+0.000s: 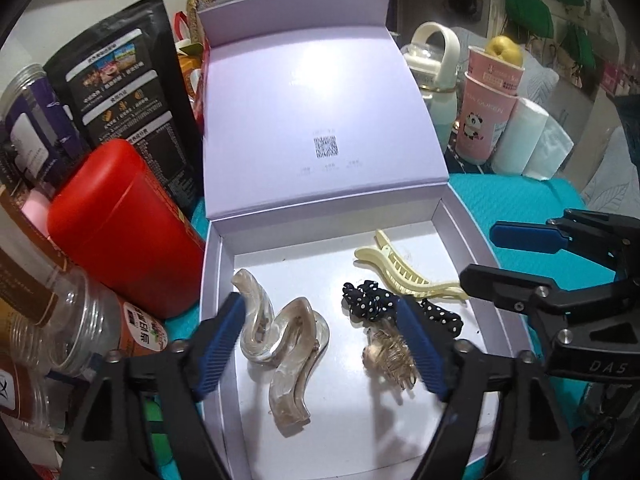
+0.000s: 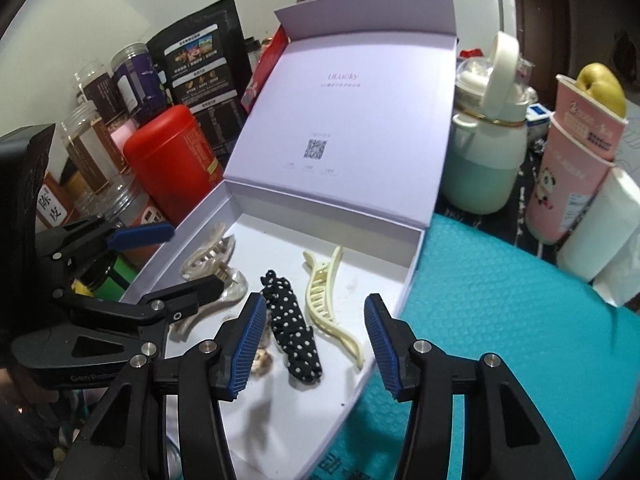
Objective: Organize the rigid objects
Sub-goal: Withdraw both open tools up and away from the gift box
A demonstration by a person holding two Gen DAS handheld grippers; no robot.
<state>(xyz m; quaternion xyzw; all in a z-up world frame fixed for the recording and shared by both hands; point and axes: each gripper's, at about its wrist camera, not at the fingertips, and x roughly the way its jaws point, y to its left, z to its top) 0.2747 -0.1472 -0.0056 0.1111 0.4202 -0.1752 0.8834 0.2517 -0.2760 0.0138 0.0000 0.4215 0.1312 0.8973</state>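
An open lilac box (image 1: 214,280) (image 2: 412,256) lies on a teal mat with its lid tipped back. On its floor lie a pearly wavy hair clip (image 1: 288,344) (image 2: 208,256), a black polka-dot hair tie (image 1: 372,298) (image 2: 292,332), a cream claw clip (image 1: 404,272) (image 2: 324,300) and a small gold claw clip (image 1: 390,354) (image 2: 262,360). My left gripper (image 1: 320,344) (image 2: 172,264) hovers open over the wavy clip, holding nothing. My right gripper (image 2: 316,340) (image 1: 500,260) stands open over the box's right side, above the polka-dot tie and cream clip, also holding nothing.
A red canister (image 1: 124,224), a black pouch (image 1: 124,80) and clear jars (image 1: 80,328) crowd the box's left side. A white-and-green bottle (image 2: 484,160), stacked pink cups (image 1: 486,120) and a white roll (image 1: 520,140) stand right. The teal mat (image 2: 500,320) spreads to the right.
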